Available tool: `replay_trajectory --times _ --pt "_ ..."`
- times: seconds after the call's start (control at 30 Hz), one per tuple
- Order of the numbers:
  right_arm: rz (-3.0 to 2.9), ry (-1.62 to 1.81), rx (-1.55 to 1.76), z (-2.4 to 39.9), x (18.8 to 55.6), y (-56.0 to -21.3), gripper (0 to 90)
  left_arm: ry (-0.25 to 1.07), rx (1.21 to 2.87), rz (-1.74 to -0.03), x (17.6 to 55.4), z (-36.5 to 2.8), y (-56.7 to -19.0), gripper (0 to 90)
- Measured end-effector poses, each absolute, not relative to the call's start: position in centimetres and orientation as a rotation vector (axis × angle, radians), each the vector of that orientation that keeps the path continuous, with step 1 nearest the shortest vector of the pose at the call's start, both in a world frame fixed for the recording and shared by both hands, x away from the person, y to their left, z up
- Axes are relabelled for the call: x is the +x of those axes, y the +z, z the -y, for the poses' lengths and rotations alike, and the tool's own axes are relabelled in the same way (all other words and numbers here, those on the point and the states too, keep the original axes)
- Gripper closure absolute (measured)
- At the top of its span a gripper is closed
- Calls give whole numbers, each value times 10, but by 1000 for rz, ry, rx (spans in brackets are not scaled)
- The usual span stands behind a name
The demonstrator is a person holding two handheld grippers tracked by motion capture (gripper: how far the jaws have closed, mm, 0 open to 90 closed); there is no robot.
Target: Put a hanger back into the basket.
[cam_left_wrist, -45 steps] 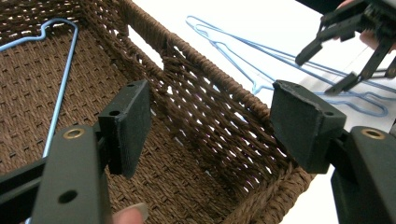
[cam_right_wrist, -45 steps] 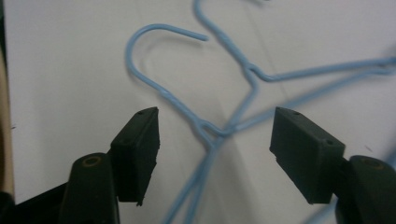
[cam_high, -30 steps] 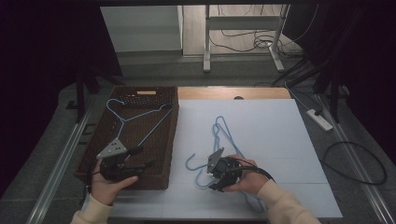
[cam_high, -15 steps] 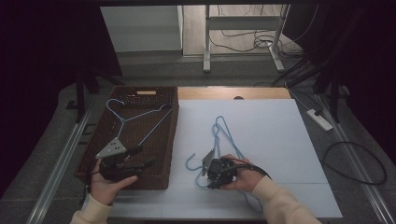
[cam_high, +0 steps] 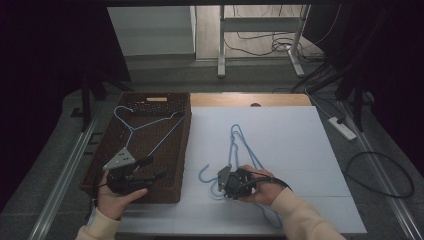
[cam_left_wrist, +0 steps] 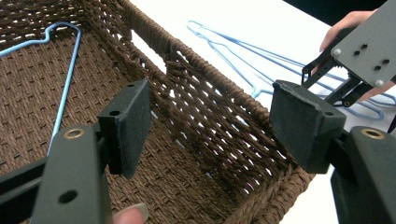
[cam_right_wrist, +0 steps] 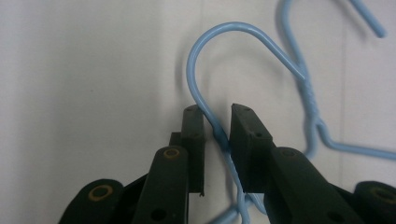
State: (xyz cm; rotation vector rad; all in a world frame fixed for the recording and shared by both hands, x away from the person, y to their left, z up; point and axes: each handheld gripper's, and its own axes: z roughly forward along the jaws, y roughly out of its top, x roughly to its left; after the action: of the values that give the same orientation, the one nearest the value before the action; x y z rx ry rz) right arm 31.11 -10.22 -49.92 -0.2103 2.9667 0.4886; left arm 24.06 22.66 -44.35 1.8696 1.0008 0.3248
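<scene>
Two light-blue wire hangers [cam_high: 240, 142] lie overlapped on the white table sheet. My right gripper [cam_high: 220, 179] lies low at their near end. Its jaws have just been closing around one hanger's hook [cam_right_wrist: 224, 32]. The wire runs slantwise between the pads [cam_right_wrist: 243, 140], with a gap still showing, so this gripper [cam_right_wrist: 217, 116] is open. A third blue hanger [cam_high: 132, 131] lies in the brown wicker basket [cam_high: 186, 145]. My left gripper [cam_high: 156, 167] hovers open over the basket's near end. Nothing is between its pads [cam_left_wrist: 130, 126], and it [cam_left_wrist: 210, 121] faces the basket wall [cam_left_wrist: 210, 93].
The basket stands on the left of the table, its right wall beside the hangers. A white sheet [cam_high: 295, 140] covers the table to the right. A power strip [cam_high: 342, 127] and cables [cam_high: 380, 175] lie on the floor at the right.
The right gripper's jaws have drawn closer together around the hanger hook. Both hands have stayed where they were, and the hangers have not shifted.
</scene>
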Motion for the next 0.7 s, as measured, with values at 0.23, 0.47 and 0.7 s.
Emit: replay_trajectory --times 0.23,0.47,0.7 --pt "-2881 525 -166 110 314 -487 788 332 1864 -1002 240 -227 -443 307" --pt "-2753 605 -70 122 319 -467 844 340 1860 -1003 240 -227 -442 308" --pt "-2678 729 136 145 327 -446 866 347 1857 -1001 239 -226 -441 310"
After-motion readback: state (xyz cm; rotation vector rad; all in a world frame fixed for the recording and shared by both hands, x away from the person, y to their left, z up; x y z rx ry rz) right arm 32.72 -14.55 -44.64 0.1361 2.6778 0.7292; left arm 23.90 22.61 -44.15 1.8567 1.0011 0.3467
